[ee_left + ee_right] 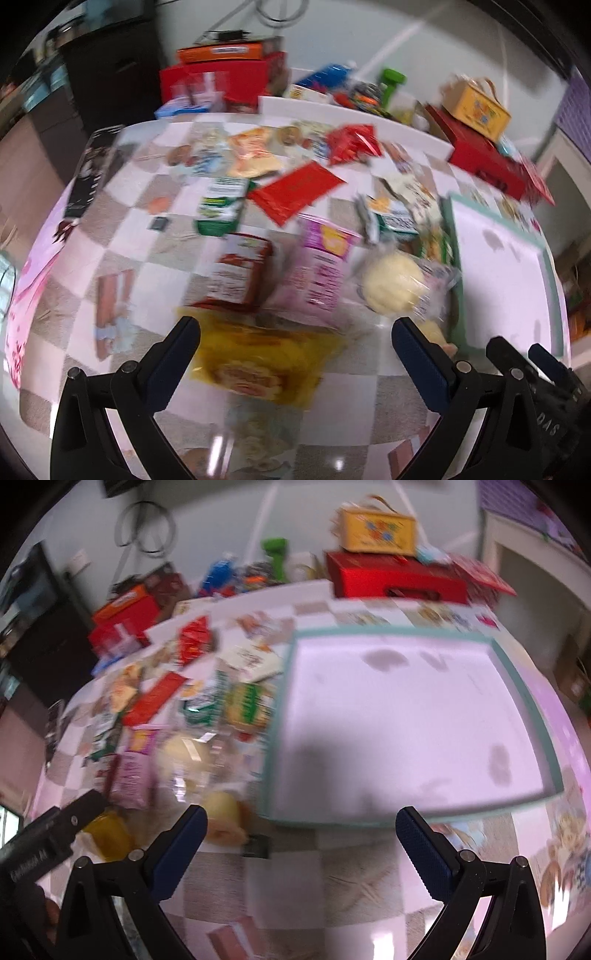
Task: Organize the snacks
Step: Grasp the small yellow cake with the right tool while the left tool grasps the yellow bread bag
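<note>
Hovering over the snack pile, both grippers empty

Left gripper [295, 341] fingers wide apart above yellow packet [258, 363]; right gripper [301, 829] spread too, near the tray [275, 716].

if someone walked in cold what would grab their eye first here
Probably the heap of colourful snack packets strewn across the checkered tabletop, with a bright yellow crinkly bag lying just ahead of the open left gripper. Next, the big white tray with a teal rim lying bare before the open right gripper.
</note>
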`<state>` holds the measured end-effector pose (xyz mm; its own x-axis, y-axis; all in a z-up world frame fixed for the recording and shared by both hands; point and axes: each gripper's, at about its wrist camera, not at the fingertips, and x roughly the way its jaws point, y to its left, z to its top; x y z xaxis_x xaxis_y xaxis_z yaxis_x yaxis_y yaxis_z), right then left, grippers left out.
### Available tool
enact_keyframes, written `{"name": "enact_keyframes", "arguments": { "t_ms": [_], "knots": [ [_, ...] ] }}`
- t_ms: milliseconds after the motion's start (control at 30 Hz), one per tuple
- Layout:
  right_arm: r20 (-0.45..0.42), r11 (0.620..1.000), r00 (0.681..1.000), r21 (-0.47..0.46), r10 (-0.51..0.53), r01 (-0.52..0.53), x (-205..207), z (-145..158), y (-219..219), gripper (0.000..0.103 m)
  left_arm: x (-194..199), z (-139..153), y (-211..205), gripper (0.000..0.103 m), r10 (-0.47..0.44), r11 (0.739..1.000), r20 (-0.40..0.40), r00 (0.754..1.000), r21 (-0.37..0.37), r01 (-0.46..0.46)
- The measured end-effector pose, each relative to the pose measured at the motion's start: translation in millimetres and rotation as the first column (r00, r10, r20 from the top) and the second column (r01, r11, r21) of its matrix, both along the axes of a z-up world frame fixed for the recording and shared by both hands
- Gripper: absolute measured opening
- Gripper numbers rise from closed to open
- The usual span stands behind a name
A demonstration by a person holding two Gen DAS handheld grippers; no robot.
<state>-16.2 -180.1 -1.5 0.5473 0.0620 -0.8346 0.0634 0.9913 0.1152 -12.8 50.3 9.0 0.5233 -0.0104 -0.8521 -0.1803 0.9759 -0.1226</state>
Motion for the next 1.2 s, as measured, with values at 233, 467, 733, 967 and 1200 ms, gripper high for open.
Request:
{"name": "enact_keyframes", "arguments": {
  "t_ms": [233, 467, 733, 967, 1200],
  "knots": [
    [0.037, 0.988, 0.987, -0.005, 0.155, -0.155, 2, -3, 48, 0.103, -9, -12, 42, 0.103, 0.119, 0.987, -0.066, 0.991, -0.097, -0.125],
    [0.043, 0.963, 0.963, -0.01, 0.268, -0.268, 0, -10, 79, 0.093, -9, -31, 35, 0.103, 0.109, 0.983, -0.14, 0.984, -0.134, -0.128],
    [0.026, 0.95, 0.95, -0.005, 0.312, -0.312, 5, -20, 90, 0.078, -5, -46, 37, 0.1, 0.136, 0.974, -0.196, 0.971, -0.153, -0.168],
    [-0.015, 0.953, 0.954, -0.04, 0.3, -0.3, 11, -29, 92, 0.07, -3, -54, 37, 0.092, 0.129, 0.966, -0.22, 0.967, -0.192, -0.172],
    [-0.048, 0.963, 0.962, -0.028, 0.268, -0.269, 16, -37, 84, 0.064, -2, -53, 43, 0.088, 0.15, 0.959, -0.208, 0.967, -0.206, -0.193]
  ]
}}
